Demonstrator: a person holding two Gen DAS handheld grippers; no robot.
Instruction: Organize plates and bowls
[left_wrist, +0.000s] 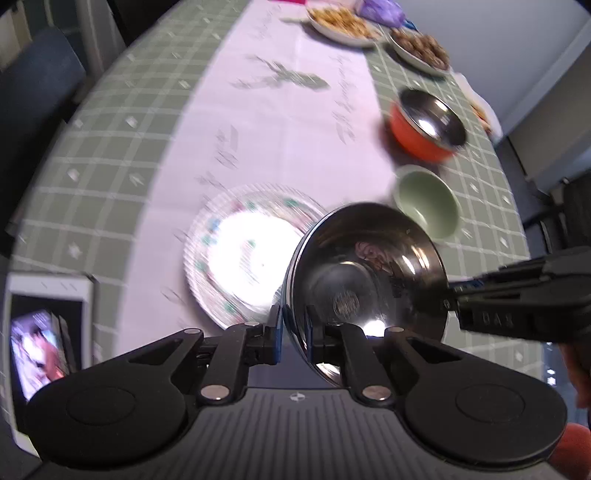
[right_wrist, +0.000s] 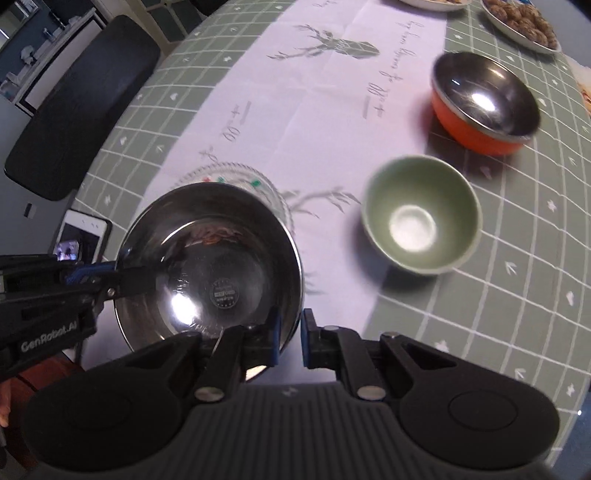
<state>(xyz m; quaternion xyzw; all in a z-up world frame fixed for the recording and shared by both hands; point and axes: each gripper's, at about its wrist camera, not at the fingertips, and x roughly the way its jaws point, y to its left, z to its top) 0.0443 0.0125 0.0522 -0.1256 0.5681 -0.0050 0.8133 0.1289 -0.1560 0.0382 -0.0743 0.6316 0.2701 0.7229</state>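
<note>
A shiny round stainless-steel bowl (right_wrist: 208, 266) is held above the table, over the near edge of a clear ribbed glass plate with coloured dots (left_wrist: 236, 251). The left gripper (left_wrist: 293, 330) has its jaws clamped on the bowl's rim, one finger inside and one outside. The right gripper (right_wrist: 290, 338) grips the rim on the opposite side the same way. Beyond the steel bowl, a small pale green ceramic bowl (right_wrist: 421, 214) sits upright on the green checked tablecloth (right_wrist: 517, 258), well apart from it. Farther off stands an orange bowl with a steel lining (right_wrist: 484, 101). A white phone (right_wrist: 83, 236) lies at the table's edge.
</note>
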